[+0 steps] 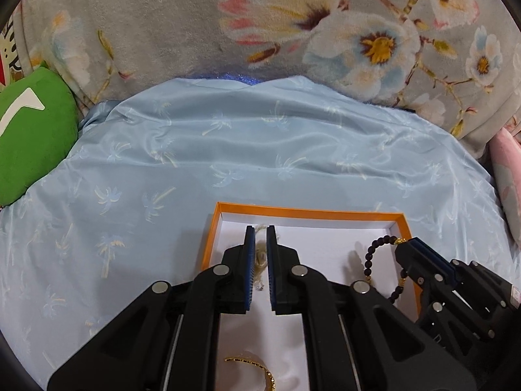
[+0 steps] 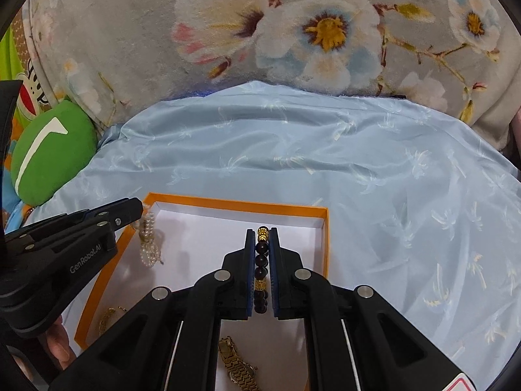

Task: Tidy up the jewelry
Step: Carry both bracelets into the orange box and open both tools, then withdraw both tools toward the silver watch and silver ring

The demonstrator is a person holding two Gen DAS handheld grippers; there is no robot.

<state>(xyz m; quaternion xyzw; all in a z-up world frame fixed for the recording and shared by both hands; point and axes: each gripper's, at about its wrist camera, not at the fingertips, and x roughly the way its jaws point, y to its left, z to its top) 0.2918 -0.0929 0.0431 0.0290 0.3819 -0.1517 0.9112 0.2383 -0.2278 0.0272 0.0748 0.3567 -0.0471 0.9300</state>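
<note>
Box: an orange box (image 2: pixel 320 228) with a white inside sits on a shiny blue cloth (image 2: pixel 325 150) with little palm trees on it.
Right gripper: the right gripper (image 2: pixel 263 238) is over the box. Its jaws are close together and they pinch a dark bead bracelet (image 2: pixel 261 260).
Dark bead bracelet: it has brown-black beads and a few gold beads. In the left wrist view it hangs in a loop (image 1: pixel 377 262) from the tip of the right gripper, above the white floor of the box near the right wall.
Left gripper: the left gripper (image 1: pixel 260 238) is over the left part of the box. Its jaws are narrow, and they pinch a pearl string (image 2: pixel 148 238).
Pearl string: it hangs down from the left gripper's tip, next to the left wall of the box. Its bottom end reaches the white floor.
Gold watch: a gold watch (image 2: pixel 239 365) lies flat in the near part of the box.
Gold chain: a thin gold chain (image 1: pixel 260 369) lies in the near part of the box too.
Around the cloth: a green pillow (image 1: pixel 29 140) is on the left, and a gray flower blanket (image 1: pixel 293 22) is behind.
</note>
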